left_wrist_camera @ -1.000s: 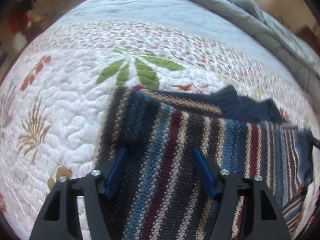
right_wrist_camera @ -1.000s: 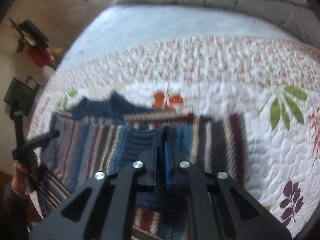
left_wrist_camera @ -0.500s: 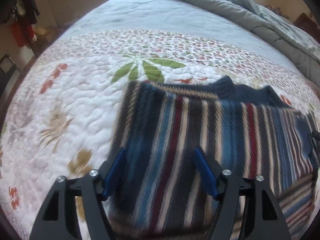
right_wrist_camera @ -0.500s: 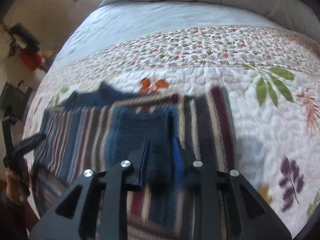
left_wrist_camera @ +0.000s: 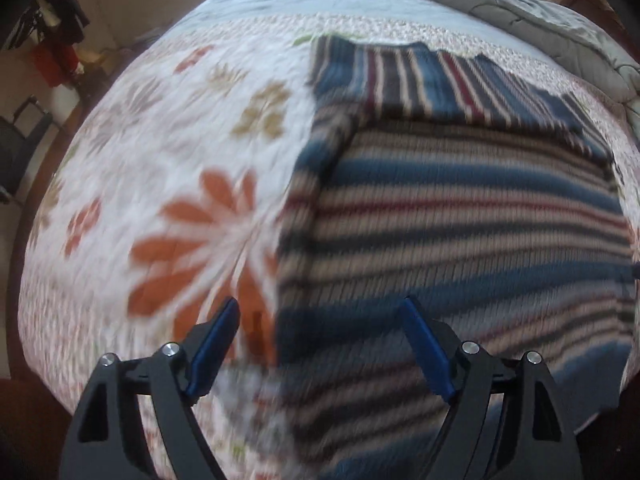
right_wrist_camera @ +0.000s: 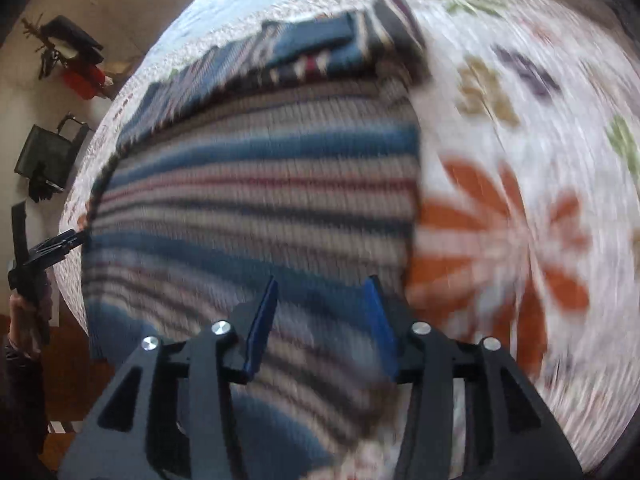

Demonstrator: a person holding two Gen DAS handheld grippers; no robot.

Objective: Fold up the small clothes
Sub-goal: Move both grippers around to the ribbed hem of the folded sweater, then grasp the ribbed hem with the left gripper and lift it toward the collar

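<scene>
A knitted sweater (left_wrist_camera: 460, 216) striped in blue, maroon, cream and grey lies flat on the floral quilt (left_wrist_camera: 168, 128), with its sleeves folded across its far end (left_wrist_camera: 432, 76). My left gripper (left_wrist_camera: 320, 306) hovers over the sweater's left edge near the hem; its jaws are opening and nothing is pinched between them. In the right wrist view the sweater (right_wrist_camera: 256, 200) fills the middle. My right gripper (right_wrist_camera: 324, 282) hangs over its right side, jaws opening, with knit below them but not held. The left gripper (right_wrist_camera: 52, 248) and the hand (right_wrist_camera: 24, 320) holding it show at the far left. Both views are motion-blurred.
A grey duvet (left_wrist_camera: 520, 8) is bunched along the far side of the bed. Beyond the bed's left edge are bare floor, a dark chair (left_wrist_camera: 20, 152) and a red item (right_wrist_camera: 84, 76). The quilt's near edge drops off just below both grippers.
Both grippers have pulled back from the sweater's collar end toward its hem. The right gripper let go of the dark blue sleeve cuff, which now lies folded across the top. The left jaws spread wider.
</scene>
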